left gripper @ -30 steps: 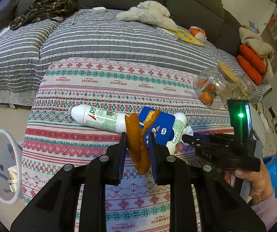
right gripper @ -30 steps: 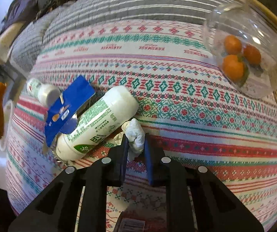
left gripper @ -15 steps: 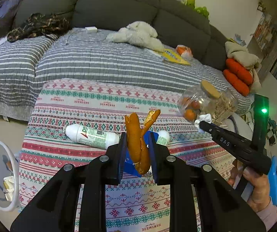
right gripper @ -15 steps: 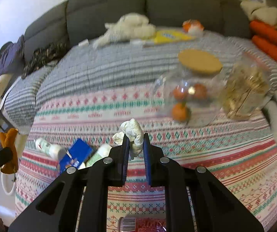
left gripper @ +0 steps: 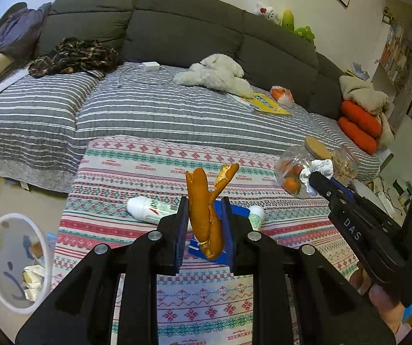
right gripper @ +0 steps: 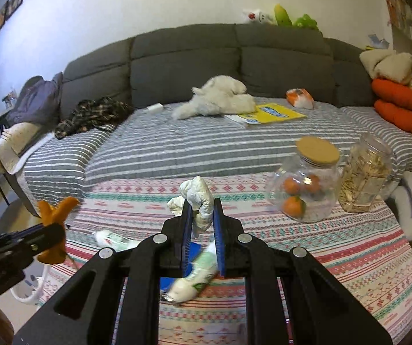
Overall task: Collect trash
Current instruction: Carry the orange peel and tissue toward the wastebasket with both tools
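Pinching a long brown-orange fruit peel between its blue pads, the left gripper hangs above the patterned red, green and white tablecloth. The right gripper clamps a crumpled white paper tissue above that cloth. On it lie two white plastic bottles and a flat blue wrapper. A round white bin stands on the floor left of the cloth.

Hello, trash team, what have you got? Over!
Left gripper shut on peel. Right gripper shut on tissue. Bottles remain on table. Bin way clear.
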The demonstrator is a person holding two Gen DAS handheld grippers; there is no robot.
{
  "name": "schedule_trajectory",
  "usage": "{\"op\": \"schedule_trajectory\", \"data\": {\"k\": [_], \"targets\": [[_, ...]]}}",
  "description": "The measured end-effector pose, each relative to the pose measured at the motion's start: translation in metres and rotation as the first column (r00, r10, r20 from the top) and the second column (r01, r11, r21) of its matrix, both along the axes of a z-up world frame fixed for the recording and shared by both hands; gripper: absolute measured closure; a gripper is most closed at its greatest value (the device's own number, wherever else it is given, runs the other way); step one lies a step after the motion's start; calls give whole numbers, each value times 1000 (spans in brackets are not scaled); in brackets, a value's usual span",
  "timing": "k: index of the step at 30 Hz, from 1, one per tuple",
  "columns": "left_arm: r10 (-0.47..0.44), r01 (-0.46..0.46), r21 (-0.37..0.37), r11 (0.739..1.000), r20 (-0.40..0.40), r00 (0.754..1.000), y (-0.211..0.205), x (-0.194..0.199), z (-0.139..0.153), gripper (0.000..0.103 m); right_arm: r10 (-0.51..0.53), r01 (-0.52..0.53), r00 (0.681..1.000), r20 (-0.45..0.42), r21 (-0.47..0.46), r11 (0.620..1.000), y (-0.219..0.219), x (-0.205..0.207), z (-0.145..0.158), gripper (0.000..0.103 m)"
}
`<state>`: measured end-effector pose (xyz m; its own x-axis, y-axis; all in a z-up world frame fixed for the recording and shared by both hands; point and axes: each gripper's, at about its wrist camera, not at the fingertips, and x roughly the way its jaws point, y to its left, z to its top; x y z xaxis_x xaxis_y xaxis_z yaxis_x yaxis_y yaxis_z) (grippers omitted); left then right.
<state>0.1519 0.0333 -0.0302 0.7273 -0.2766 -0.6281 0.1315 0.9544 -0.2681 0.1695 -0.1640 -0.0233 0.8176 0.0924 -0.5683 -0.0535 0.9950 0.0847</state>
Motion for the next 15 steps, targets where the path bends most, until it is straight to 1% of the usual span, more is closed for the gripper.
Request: {"op": "schedule_trajectory", "data": {"k": [15], "targets": [[68, -68, 4, 998, 0, 998, 46, -11, 3, 81, 91, -92, 995, 44, 38, 995, 55, -16, 10, 88]]}}
